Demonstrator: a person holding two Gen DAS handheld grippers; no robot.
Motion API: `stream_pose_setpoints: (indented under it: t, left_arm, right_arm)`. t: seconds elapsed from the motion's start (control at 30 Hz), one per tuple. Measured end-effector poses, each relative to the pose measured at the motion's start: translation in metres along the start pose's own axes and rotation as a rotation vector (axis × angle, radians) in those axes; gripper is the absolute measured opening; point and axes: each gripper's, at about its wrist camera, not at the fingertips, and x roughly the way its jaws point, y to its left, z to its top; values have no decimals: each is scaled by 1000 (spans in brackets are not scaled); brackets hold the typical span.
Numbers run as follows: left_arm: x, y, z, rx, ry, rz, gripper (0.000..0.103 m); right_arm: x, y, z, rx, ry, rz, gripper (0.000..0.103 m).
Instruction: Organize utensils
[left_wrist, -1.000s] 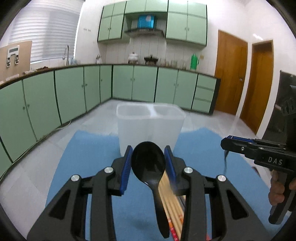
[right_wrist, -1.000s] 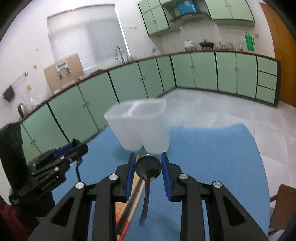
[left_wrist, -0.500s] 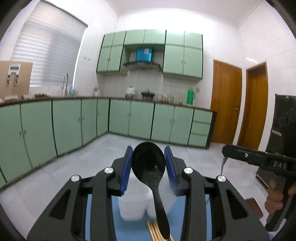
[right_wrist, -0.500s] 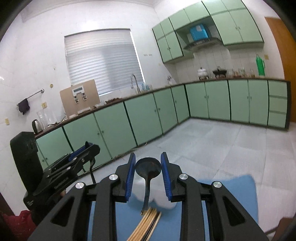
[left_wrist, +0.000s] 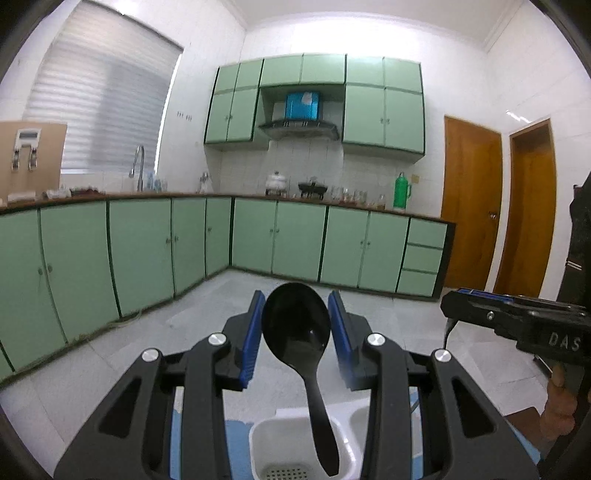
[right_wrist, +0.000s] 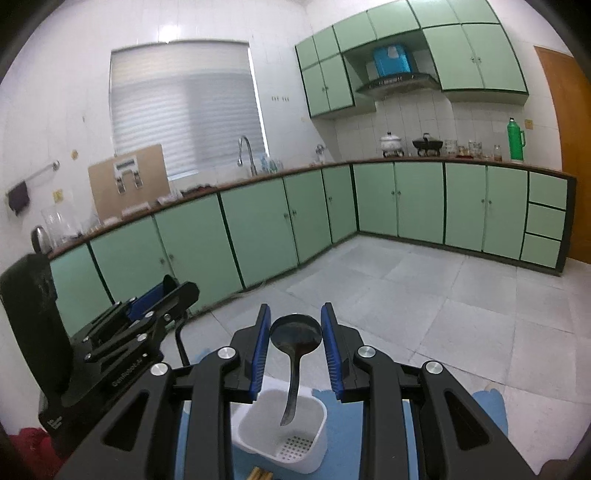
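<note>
My left gripper (left_wrist: 296, 332) is shut on a black plastic spoon (left_wrist: 295, 325), bowl up, its handle hanging down over the left compartment of a white two-part utensil holder (left_wrist: 258, 443). My right gripper (right_wrist: 294, 336) is shut on a dark metal spoon (right_wrist: 294, 332), bowl up, its handle tip hanging just over a white holder compartment (right_wrist: 314, 454) with a perforated floor. Each gripper shows in the other's view: the right gripper in the left wrist view (left_wrist: 448, 306), the left gripper in the right wrist view (right_wrist: 181, 295).
The holder stands on a blue mat (right_wrist: 343, 435). Wooden chopstick ends (right_wrist: 258, 473) lie on the mat just in front of the holder. Green kitchen cabinets (left_wrist: 295, 240) and a tiled floor (right_wrist: 424, 295) lie beyond.
Both grippers have risen and tilted up with their spoons. The holder has dropped from mid-frame to the bottom edge, and both spoon handles now hang over its compartments.
</note>
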Motion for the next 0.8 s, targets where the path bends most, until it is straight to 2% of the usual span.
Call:
stream_pose_setpoints:
  t: [0.13, 0.17, 0.33, 0.4, 0.53, 0.6, 0.67, 0.8]
  left_arm:
    - [18, 14, -17, -20, 67, 11, 36]
    - [17, 16, -19, -24, 71, 13, 42]
    - [-4, 28, -21, -23, 72, 25, 51]
    - [-17, 30, -21, -27, 81, 28, 55]
    - [-60, 28, -38, -14, 153, 46, 64]
    - [-84, 26, -55, -26, 197, 23, 68]
    - [-110, 23, -81, -28, 266, 13, 73]
    - [-143, 16, -133, -6, 407, 23, 74]
  right_arm:
    - [14, 1, -15, -1, 55, 10, 28]
    - [14, 0, -18, -3, 60, 6, 28]
    - [0, -5, -24, 14, 54, -24, 39]
    - [-13, -7, -29, 24, 49, -42, 50]
    - [-46, -5, -51, 36, 53, -87, 69]
    - [-67, -3, -74, 57, 78, -96, 77]
    - [-84, 1, -103, 77, 117, -107, 79]
    - [-106, 13, -163, 121, 234, -136, 79]
